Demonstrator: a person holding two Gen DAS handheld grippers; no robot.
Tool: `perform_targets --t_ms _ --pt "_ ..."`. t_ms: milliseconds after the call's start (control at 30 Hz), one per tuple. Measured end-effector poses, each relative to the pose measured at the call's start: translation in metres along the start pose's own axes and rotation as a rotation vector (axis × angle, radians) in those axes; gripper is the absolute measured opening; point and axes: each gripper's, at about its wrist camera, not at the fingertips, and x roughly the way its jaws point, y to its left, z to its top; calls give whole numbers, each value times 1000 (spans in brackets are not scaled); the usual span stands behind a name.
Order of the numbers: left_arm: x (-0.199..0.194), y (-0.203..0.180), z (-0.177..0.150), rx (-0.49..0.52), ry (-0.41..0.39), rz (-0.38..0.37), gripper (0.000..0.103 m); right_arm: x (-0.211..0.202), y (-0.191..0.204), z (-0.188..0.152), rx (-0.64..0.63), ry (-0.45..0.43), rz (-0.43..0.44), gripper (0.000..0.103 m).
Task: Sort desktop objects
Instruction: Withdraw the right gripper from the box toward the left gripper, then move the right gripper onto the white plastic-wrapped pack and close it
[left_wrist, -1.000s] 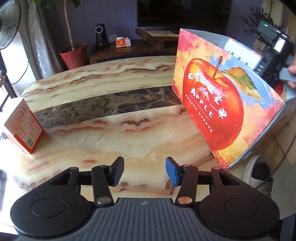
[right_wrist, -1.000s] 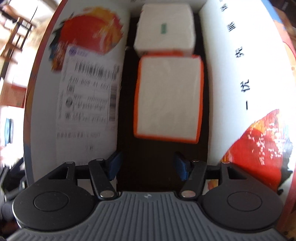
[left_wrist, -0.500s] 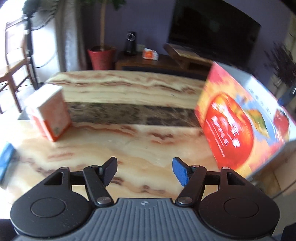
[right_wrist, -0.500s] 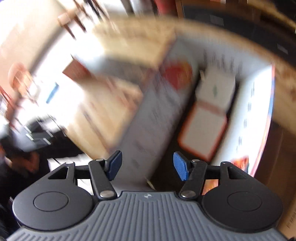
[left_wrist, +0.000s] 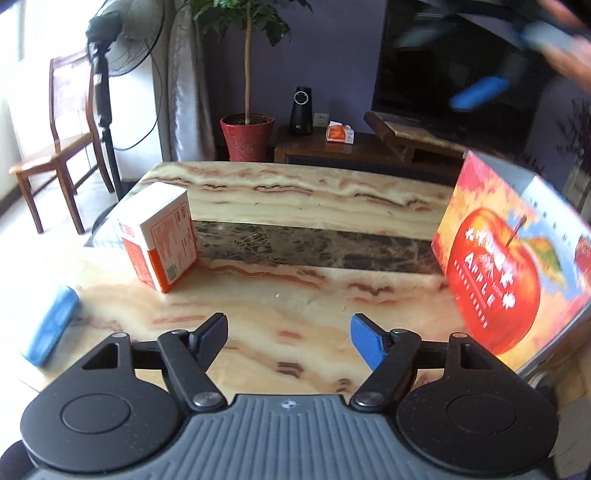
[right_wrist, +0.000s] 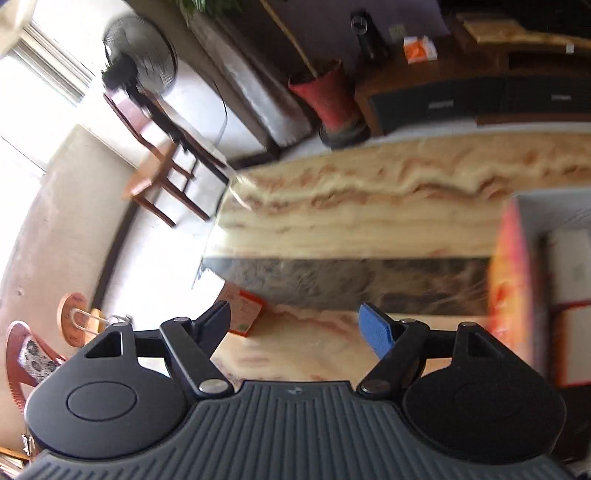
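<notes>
Both claws, left claw (left_wrist: 290, 338) and right claw (right_wrist: 295, 326), are hovering wide open and empty; the orange-white carton (left_wrist: 159, 236) and blue case (left_wrist: 50, 325) are lying left of the apple box (left_wrist: 506, 266), likely awaiting pickup.

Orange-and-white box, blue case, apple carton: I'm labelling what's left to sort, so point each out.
orange-and-white box (left_wrist: 162, 236), left wrist view, front face.
blue case (left_wrist: 50, 325), left wrist view, top.
apple carton (left_wrist: 495, 280), left wrist view, printed side.

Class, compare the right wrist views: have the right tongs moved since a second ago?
Yes. The right tongs were over the open apple box, looking down at the packs inside; now they have swung left, out over the marble table.
</notes>
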Motion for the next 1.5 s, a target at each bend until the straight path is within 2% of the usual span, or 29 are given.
perform_targets --t_ms 167,233,400,567,833,933,1000,1133,1333,1500 --pt "-2 1 -10 67 -29 13 78 70 56 -12 -151 61 31 78" --pt "-4 6 -13 61 -39 3 78 98 79 -16 -211 85 43 77" --pt "-3 30 -13 -57 -25 1 79 169 135 -28 -363 146 74 77" --pt "-2 42 -12 -113 -19 -21 79 204 166 -39 -515 123 64 78" --pt "5 47 -11 -148 13 -60 79 239 185 -43 -642 85 63 78" --pt "5 48 -13 -145 25 -51 79 251 185 -44 -670 101 99 77" --pt "8 48 -14 -140 37 -45 79 255 186 -48 -705 67 129 77" --pt "10 46 -15 -128 47 -47 79 265 192 -56 -812 33 41 77" --pt "13 42 -15 -114 54 -60 79 273 178 -54 -813 83 34 78" --pt "14 42 -15 -120 56 -73 79 282 171 -54 -833 68 36 78"
